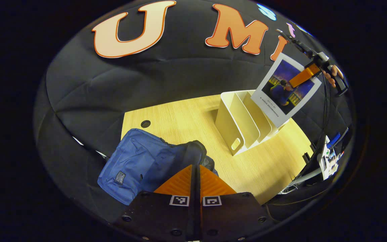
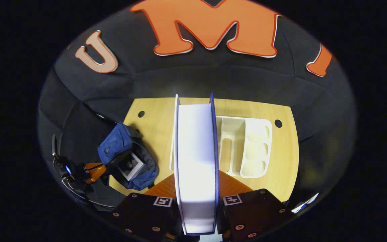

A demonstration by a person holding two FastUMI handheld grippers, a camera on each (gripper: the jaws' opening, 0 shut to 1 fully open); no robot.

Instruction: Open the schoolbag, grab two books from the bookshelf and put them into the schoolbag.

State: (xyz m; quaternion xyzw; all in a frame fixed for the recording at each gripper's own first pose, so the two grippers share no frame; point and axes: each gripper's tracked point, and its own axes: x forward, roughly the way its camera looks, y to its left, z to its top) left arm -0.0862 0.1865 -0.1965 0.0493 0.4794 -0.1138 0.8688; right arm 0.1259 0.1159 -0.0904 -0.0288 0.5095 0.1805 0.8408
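Jaws of the right gripper [image 2: 196, 188] are clamped on a book [image 2: 196, 158], held in the air above the white bookshelf [image 2: 254, 148] on the wooden table [image 2: 284, 168]. Left gripper [image 1: 196, 174] has its jaws together, near the blue schoolbag [image 1: 136, 161] at the table's left edge, where another book [image 2: 131, 165] lies inside.

The book [image 2: 196, 161] hides part of the bookshelf [image 2: 254, 148] behind it. Another book [image 2: 131, 165] in the schoolbag [image 2: 119, 143] is half covered, its cover too small to make out.
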